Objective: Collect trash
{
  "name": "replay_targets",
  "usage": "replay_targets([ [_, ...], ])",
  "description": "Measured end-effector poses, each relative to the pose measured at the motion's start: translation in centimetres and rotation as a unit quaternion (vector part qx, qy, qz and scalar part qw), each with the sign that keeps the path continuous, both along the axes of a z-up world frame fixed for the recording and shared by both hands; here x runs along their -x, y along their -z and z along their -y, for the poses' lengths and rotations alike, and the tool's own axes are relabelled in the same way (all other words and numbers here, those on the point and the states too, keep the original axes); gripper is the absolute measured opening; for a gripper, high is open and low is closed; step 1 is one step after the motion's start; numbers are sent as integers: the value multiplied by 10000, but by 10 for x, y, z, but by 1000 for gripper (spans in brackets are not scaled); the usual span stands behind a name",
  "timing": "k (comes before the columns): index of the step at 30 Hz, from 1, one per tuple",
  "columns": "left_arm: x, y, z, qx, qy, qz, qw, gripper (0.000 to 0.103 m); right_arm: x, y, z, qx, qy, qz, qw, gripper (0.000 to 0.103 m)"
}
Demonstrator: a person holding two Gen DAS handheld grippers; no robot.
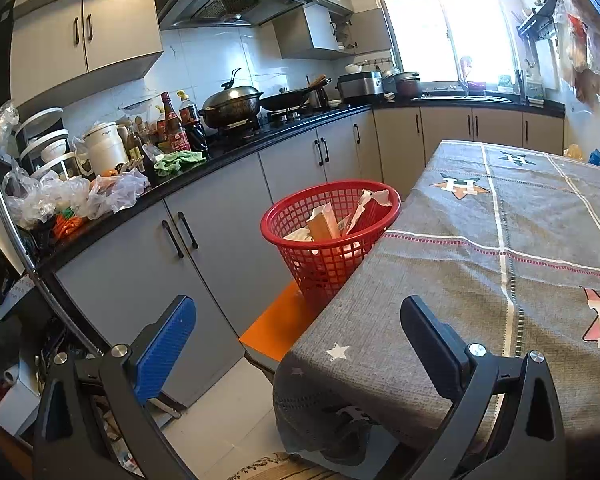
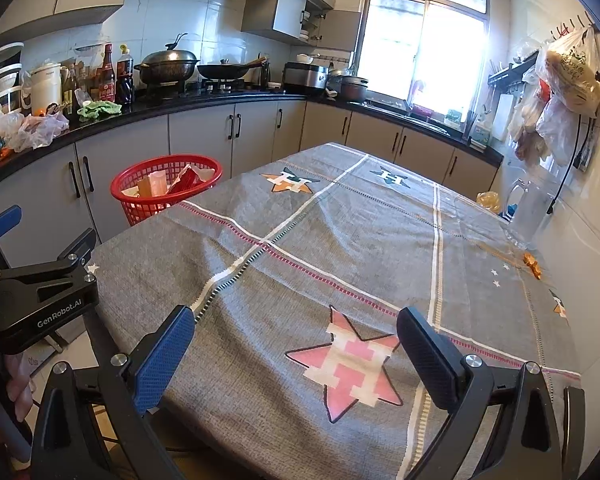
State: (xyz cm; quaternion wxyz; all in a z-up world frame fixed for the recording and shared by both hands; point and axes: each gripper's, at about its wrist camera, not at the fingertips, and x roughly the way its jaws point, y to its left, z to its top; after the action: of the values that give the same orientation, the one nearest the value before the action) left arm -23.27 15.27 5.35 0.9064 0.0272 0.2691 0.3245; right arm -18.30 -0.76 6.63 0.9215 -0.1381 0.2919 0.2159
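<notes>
A red mesh basket (image 1: 332,236) stands on an orange stool (image 1: 278,326) at the table's left edge and holds paper and cardboard trash (image 1: 324,222). It also shows in the right wrist view (image 2: 166,188). My left gripper (image 1: 298,344) is open and empty, low at the table's near left corner. My right gripper (image 2: 294,350) is open and empty, above the grey tablecloth (image 2: 340,248) near a pink star. The left gripper (image 2: 44,276) shows at the left of the right wrist view. Small orange bits (image 2: 532,266) lie on the cloth at the right.
A dark counter (image 1: 220,152) with bottles, a wok, plastic bags and a green cloth runs along the left and back. Grey cabinets (image 1: 204,236) stand under it. A clear pitcher (image 2: 534,216) stands at the table's far right. Bags (image 2: 560,92) hang on the right wall.
</notes>
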Motion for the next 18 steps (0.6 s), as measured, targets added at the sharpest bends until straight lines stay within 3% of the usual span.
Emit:
replay_targets([
  [18, -1, 4, -3, 48, -1, -72, 10000, 102, 0, 7, -3, 61, 7, -70, 10000, 102],
])
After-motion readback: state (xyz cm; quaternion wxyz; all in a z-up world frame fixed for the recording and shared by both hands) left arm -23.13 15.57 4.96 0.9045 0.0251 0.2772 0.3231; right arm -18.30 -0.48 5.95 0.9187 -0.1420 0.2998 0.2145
